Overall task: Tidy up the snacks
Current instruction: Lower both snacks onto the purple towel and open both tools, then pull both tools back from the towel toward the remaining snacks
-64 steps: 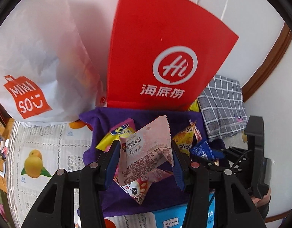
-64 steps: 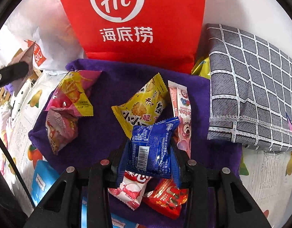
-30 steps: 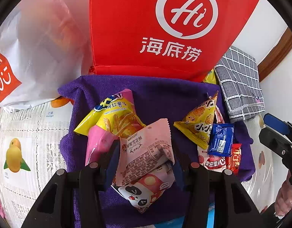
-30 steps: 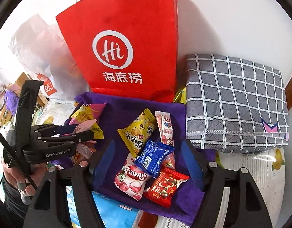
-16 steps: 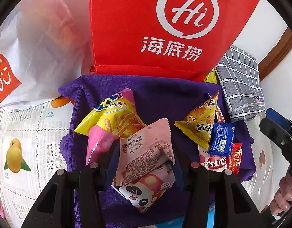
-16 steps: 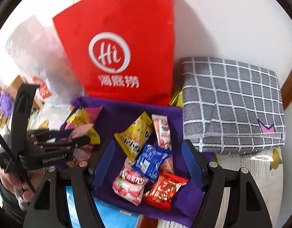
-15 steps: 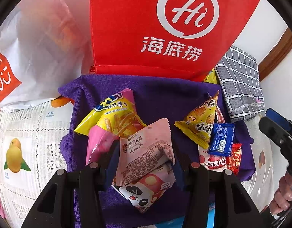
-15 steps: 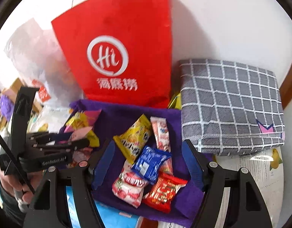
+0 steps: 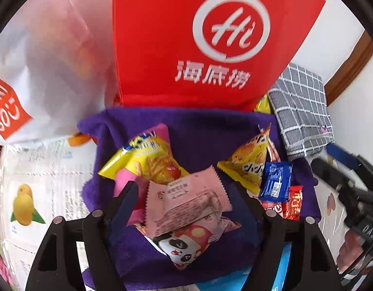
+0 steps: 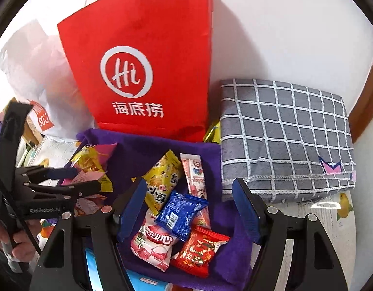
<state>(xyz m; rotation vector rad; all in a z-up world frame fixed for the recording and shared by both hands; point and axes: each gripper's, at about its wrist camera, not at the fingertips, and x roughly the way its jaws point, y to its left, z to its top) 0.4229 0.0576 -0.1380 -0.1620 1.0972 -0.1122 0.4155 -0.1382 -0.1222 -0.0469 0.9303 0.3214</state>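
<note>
A purple cloth (image 9: 206, 133) holds two heaps of snack packets. My left gripper (image 9: 187, 198) hangs over the left heap with its jaws opening. A pink packet (image 9: 186, 201) lies loose between them, resting on a panda packet (image 9: 184, 247) and a yellow fries packet (image 9: 147, 160); the pads stand off its edges. My right gripper (image 10: 189, 194) is open above the right heap: a blue packet (image 10: 180, 211), a red packet (image 10: 201, 247), a pink-and-white packet (image 10: 152, 245) and a yellow packet (image 10: 162, 184). The left gripper (image 10: 82, 178) also shows at the left of the right wrist view.
A red paper bag (image 10: 147, 72) stands upright behind the cloth, and a white plastic bag (image 9: 41, 72) slumps to its left. A folded grey checked cloth (image 10: 283, 133) lies to the right. A fruit-print table cover (image 9: 28, 194) lies underneath. A light blue box (image 10: 94, 266) sits at the front.
My left jaws have spread apart and let go of the pink packet, which now lies on the left heap. Earlier the right gripper dropped the blue packet and drew back; it has since kept still.
</note>
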